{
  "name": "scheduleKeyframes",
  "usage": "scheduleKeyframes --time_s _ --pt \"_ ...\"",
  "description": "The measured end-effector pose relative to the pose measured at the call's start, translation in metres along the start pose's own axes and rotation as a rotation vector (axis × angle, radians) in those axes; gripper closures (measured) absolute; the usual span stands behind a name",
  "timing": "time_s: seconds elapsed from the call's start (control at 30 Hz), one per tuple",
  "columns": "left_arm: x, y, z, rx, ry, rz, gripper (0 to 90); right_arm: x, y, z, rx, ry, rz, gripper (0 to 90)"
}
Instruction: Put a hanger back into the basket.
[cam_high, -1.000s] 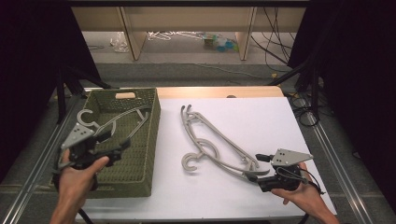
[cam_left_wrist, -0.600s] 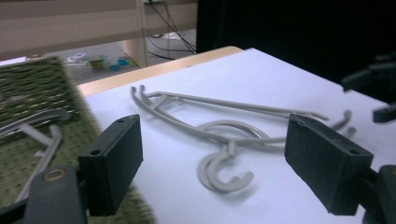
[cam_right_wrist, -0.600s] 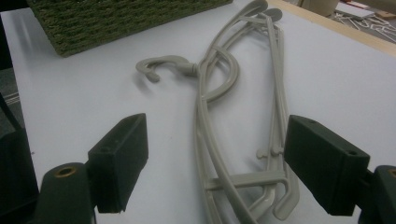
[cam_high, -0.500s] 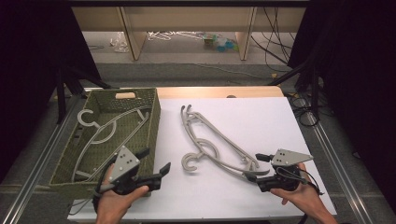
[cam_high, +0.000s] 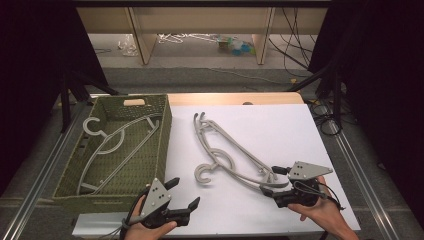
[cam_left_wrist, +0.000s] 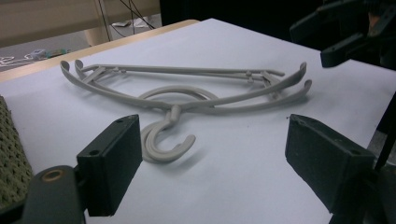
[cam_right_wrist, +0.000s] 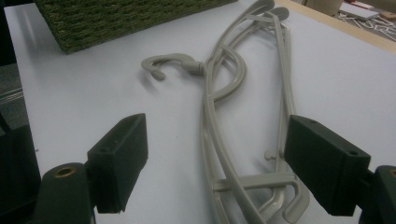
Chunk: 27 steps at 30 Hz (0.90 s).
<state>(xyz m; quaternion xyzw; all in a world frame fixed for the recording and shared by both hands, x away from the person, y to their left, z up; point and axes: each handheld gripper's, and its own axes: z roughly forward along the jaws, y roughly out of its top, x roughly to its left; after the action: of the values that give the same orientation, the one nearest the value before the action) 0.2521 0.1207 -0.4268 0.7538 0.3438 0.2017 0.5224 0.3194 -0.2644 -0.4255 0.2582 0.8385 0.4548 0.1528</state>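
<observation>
The grey hangers (cam_high: 227, 155) are seen lying flat on the white tabletop (cam_high: 280, 130), just to the right of the woven green basket (cam_high: 162, 145), stacked one on another with their hooks curled toward the near edge. Inside the basket another hanger (cam_high: 112, 147) is laid flat on the bottom. The left gripper (cam_high: 182, 195) is held near the basket's near right corner, short of the hangers' hook, its fingers (cam_left_wrist: 112, 163) spread wide with nothing between them; in the left gripper view the hook (cam_left_wrist: 163, 140) is framed between them, farther off. The right gripper (cam_high: 270, 180) is held at the end of the hangers farthest from the basket, its fingers (cam_right_wrist: 119, 158) likewise spread wide, with the hangers' arm ends (cam_right_wrist: 261, 186) lying between them, untouched as far as can be told
</observation>
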Motion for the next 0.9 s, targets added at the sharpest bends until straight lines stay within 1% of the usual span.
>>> scheduleKeyframes --time_s 0.03,0.07,0.1,0.13,0.17,0.2,0.23,0.27,0.3,0.33,0.37,0.4,0.43,0.47,0.5,0.53,0.57,0.6,0.63,0.67,0.7,0.73,0.77,0.8,0.83,0.87,0.9 --pt "0.000 0.000 0.000 0.000 0.000 0.000 18.6 0.000 0.000 0.000 0.000 0.000 0.000 22.4" --pt "0.000 -0.001 0.000 -0.019 -0.003 0.000 18.6 0.001 0.000 0.001 -0.001 -0.003 -0.002 22.4" --pt "0.001 -0.001 0.000 -0.025 -0.004 0.001 18.5 0.001 0.000 0.001 -0.001 -0.003 -0.004 22.4" --pt "0.002 -0.001 0.000 -0.026 -0.002 0.017 18.6 0.001 0.000 0.001 -0.002 -0.003 -0.006 22.4" --pt "0.002 -0.001 0.000 -0.026 -0.002 0.017 18.5 0.001 0.000 0.002 -0.001 -0.003 -0.007 22.4" --pt "0.002 -0.002 0.001 -0.037 -0.001 0.016 18.5 0.001 -0.001 0.003 0.007 0.001 -0.010 22.3" --pt "0.002 -0.002 0.000 -0.029 0.008 0.026 18.5 0.001 -0.001 0.005 0.010 0.002 -0.010 22.3" --pt "0.002 -0.002 0.000 -0.029 0.008 0.026 18.5 0.001 -0.001 0.005 0.010 0.002 -0.010 22.3" --pt "0.003 -0.003 0.000 -0.025 0.002 0.030 18.5 0.002 0.000 0.009 0.020 0.005 -0.007 22.1" --pt "0.001 -0.005 0.000 -0.021 0.002 0.014 18.5 0.002 0.000 0.011 0.022 0.006 -0.012 22.3" --pt "0.002 -0.006 0.001 -0.022 0.000 0.018 18.5 0.003 0.001 0.015 0.036 0.009 -0.026 23.1" --pt "0.002 -0.006 0.001 -0.022 0.000 0.018 18.5 0.003 0.001 0.015 0.036 0.009 -0.026 23.1" --pt "0.002 -0.006 0.000 -0.018 0.003 0.019 18.5 0.003 0.004 0.024 0.056 0.013 -0.039 25.1" --pt "0.002 -0.006 0.000 -0.023 -0.001 0.015 18.5 0.003 0.006 0.027 0.067 0.016 -0.039 25.3" --pt "0.003 -0.006 0.000 -0.014 0.009 0.034 18.6 0.002 0.007 0.032 0.077 0.018 -0.047 25.3" --pt "0.003 -0.006 0.000 -0.014 0.009 0.034 18.5 0.002 0.009 0.037 0.089 0.011 -0.048 25.8" --pt "0.002 -0.006 0.000 -0.013 0.011 0.016 18.6 0.002 0.010 0.041 0.108 0.013 -0.048 27.2" --pt "0.003 -0.007 0.001 -0.012 0.010 0.018 18.6 0.001 0.010 0.045 0.120 0.014 -0.055 28.7" --pt "0.004 -0.007 0.000 -0.008 0.013 0.014 18.6 0.001 0.010 0.045 0.120 0.014 -0.055 28.7" --pt "0.005 -0.007 0.001 -0.004 0.015 0.012 18.7 -0.002 0.011 0.053 0.150 0.014 -0.058 34.2" --pt "0.005 -0.008 0.001 -0.003 0.014 0.011 18.7 -0.003 0.011 0.058 0.159 0.019 -0.057 35.1" --pt "0.005 -0.008 0.001 0.000 0.012 0.014 18.8 -0.003 0.012 0.062 0.178 0.025 -0.054 36.0" --pt "0.005 -0.008 0.001 0.000 0.012 0.014 18.8 -0.003 0.012 0.062 0.178 0.025 -0.054 36.0" --pt "0.005 -0.008 0.001 0.002 0.007 0.021 18.8 -0.004 0.013 0.065 0.193 0.037 -0.057 37.3" --pt "0.005 -0.008 0.001 -0.001 0.005 0.013 18.7 -0.004 0.014 0.070 0.207 0.036 -0.063 38.7" --pt "0.005 -0.008 0.001 -0.002 0.004 0.015 18.8 -0.003 0.015 0.079 0.232 0.029 -0.059 40.7" --pt "0.004 -0.008 0.001 -0.002 0.003 0.016 18.8 -0.002 0.015 0.082 0.233 0.027 -0.060 41.7"
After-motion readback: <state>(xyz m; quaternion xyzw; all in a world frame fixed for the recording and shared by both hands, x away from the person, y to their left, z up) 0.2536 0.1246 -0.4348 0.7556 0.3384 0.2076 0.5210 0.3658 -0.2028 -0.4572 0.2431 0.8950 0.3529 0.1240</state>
